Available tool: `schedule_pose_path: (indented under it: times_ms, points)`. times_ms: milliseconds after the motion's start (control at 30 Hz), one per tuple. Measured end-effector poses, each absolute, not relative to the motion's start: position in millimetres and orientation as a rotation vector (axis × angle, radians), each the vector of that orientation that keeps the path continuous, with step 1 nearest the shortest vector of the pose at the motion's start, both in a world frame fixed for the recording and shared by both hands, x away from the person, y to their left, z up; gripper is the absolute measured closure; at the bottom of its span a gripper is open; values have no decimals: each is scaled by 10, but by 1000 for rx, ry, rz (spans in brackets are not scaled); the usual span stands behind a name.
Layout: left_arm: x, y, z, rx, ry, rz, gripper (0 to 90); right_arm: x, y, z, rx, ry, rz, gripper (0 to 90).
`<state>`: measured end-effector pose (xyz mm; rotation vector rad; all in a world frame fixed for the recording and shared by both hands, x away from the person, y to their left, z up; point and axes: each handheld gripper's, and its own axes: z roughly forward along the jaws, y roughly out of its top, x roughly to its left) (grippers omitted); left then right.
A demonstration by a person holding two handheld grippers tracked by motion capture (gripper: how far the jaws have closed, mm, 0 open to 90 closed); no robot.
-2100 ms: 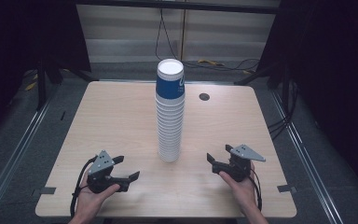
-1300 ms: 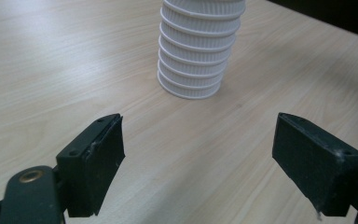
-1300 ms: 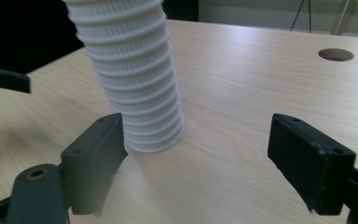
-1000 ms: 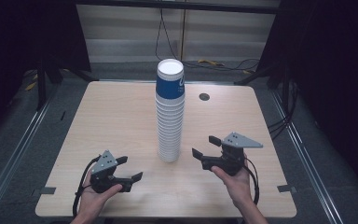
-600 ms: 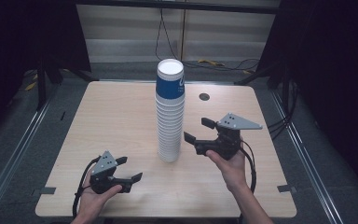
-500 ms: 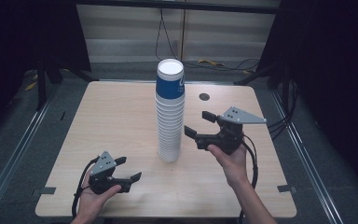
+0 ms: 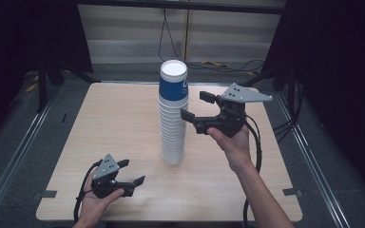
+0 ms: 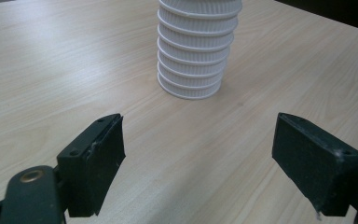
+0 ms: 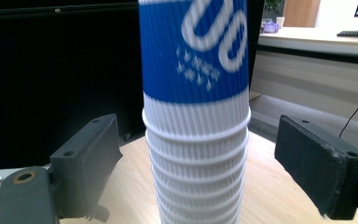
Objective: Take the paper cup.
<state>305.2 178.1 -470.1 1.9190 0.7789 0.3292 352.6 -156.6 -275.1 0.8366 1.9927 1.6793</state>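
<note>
We see a light wooden tabletop (image 7: 100, 137) in a dark room. At its centre stands a tall stack of paper cups (image 7: 172, 128), the top one blue with an empty white inside. Our right tongs (image 7: 197, 107), spread wide, hover at the stack's three o'clock, near its top. Our left tongs (image 7: 130, 172), also spread, rest at its seven o'clock, apart.

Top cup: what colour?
Blue with white lettering above a white ribbed band on the top cup; clearest in the right gripper view.
</note>
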Motion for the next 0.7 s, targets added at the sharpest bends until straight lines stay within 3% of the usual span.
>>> schedule_pose_path:
  times_ms: [700]
  points:
    - [3076,1777,-4717,1943,782,345,168,3820,-1297,-2354,767,1958,1676,141]
